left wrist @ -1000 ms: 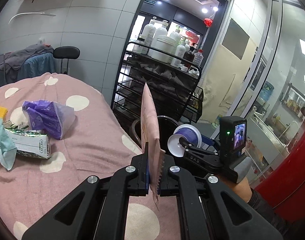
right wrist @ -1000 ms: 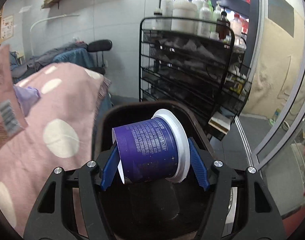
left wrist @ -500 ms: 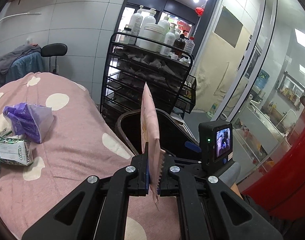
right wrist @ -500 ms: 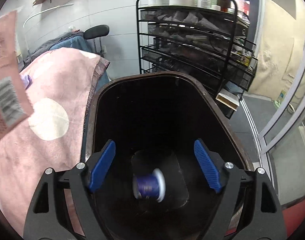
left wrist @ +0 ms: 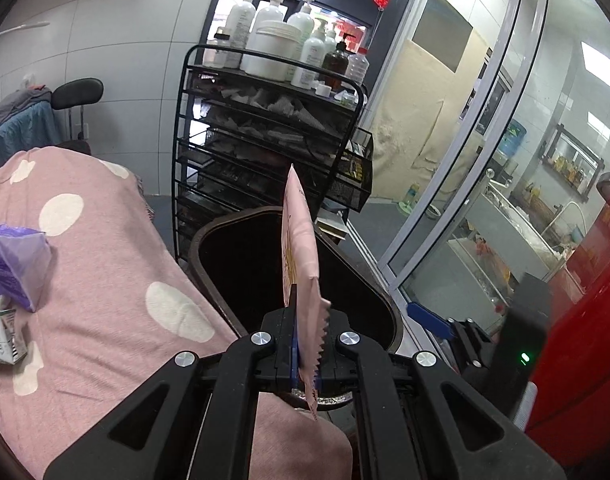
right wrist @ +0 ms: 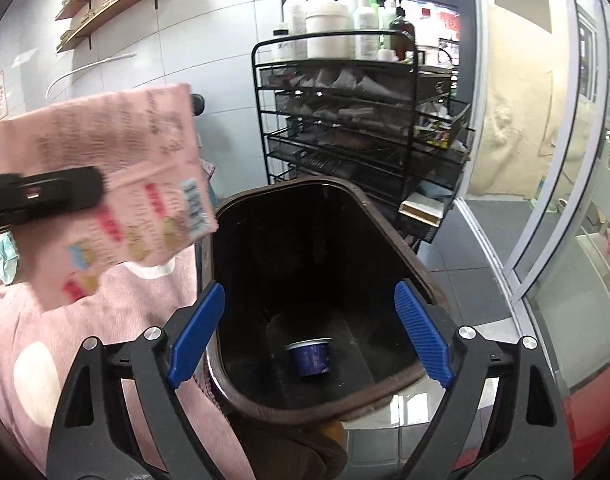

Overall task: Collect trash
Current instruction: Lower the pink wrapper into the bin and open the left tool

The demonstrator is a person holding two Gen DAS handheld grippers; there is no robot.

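My left gripper [left wrist: 305,344] is shut on a flat pink wrapper [left wrist: 299,248] held on edge just over the near rim of the dark brown bin [left wrist: 209,240]. The right wrist view shows the wrapper [right wrist: 137,184] at upper left, beside the bin [right wrist: 389,392]. My right gripper [right wrist: 309,336] is open and empty above the bin's near rim. A blue cup [right wrist: 309,356] lies on the bin's bottom. A purple bag [left wrist: 17,264] and a green-white carton [left wrist: 1,336] lie on the pink dotted blanket [left wrist: 105,272].
A black wire rack [left wrist: 265,148] with white bottles stands behind the bin. Glass doors [left wrist: 485,160] are on the right. A red surface [left wrist: 585,360] is at the far right. A black chair [left wrist: 77,92] stands by the tiled wall.
My right gripper opened and the blue cup fell to the bottom of the bin. My left gripper carried the pink wrapper right, from over the blanket to the bin.
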